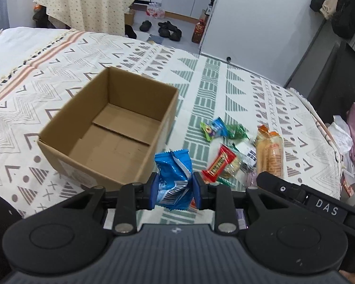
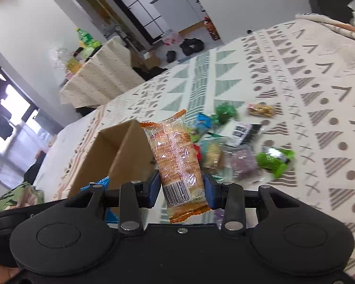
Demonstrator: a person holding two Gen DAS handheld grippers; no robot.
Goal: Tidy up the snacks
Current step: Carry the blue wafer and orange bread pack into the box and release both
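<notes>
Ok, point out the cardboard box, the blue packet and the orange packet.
cardboard box (image 1: 130,127): left wrist view, on its bare inside floor.
blue packet (image 1: 175,177): left wrist view, mid-wrapper, between the jaws.
orange packet (image 2: 177,161): right wrist view, middle of the clear wrapper.

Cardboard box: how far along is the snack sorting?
Done: nothing yet, the cardboard box is empty. In hand: left gripper holds a blue packet; right gripper holds an orange-trimmed clear packet. Left: the loose snack pile on the patterned bedspread, beside the box.
</notes>
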